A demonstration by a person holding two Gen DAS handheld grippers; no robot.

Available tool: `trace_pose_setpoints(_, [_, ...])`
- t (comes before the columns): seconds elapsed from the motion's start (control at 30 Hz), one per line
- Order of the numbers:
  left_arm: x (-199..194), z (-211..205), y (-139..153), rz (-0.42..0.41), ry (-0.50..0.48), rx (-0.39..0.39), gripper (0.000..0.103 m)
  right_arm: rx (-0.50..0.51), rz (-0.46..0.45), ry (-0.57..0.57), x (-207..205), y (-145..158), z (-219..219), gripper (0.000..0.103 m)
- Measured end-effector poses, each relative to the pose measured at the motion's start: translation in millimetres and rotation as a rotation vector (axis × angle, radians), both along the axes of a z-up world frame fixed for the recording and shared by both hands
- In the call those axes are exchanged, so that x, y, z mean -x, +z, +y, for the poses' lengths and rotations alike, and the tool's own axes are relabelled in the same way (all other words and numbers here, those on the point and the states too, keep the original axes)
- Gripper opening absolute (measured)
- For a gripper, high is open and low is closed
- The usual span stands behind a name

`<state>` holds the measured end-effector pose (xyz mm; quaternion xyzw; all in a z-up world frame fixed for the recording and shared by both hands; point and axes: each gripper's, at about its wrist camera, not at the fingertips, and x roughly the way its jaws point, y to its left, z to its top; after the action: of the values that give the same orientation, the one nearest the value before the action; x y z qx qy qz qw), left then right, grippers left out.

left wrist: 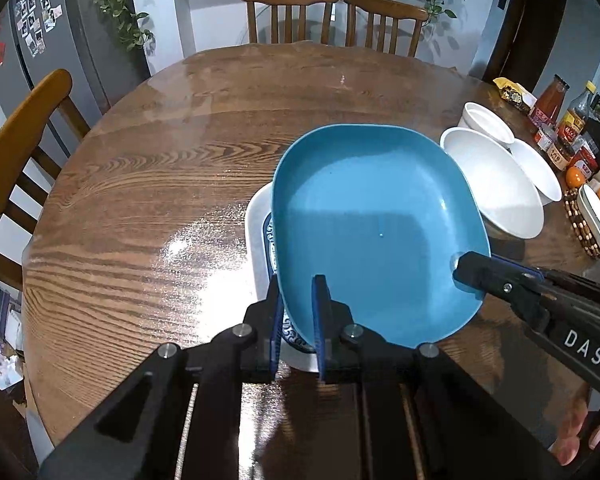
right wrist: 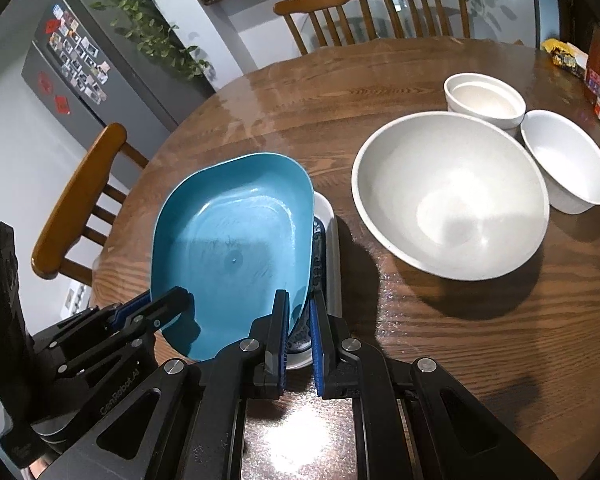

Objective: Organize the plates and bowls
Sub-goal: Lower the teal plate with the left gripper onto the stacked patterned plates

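Left gripper (left wrist: 298, 316): clamped on blue plate (left wrist: 376, 232) near rim, level.
Right gripper (right wrist: 300, 320): pinching same plate's rim.
Plate: tilted.

A square plate (left wrist: 374, 232) sits tilted above a patterned plate (right wrist: 318, 248) lying in a rectangular dish (right wrist: 332, 240). To their right stands a large bowl (right wrist: 450, 196). A ramekin (right wrist: 484, 98) and a small bowl (right wrist: 566, 162) stand behind the large bowl.

Both grippers are pinched down on the near rim of the blue plate (left wrist: 372, 232), one at each near corner. The left gripper (left wrist: 298, 312) has its fingers close together with the rim between them, and the right gripper (right wrist: 299, 320) clamps the same way (it reaches in low from the right side in the left wrist view).
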<state>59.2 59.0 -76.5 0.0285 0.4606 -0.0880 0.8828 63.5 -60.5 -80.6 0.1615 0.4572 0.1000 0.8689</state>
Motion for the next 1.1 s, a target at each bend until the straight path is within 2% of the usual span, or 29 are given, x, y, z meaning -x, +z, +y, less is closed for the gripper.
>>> trace_pose_setpoints(1.1, [-21, -5, -24, 0.074, 0.009, -0.031, 0.012, 0.022, 0.083, 0.028, -17, -21, 4, 0.012])
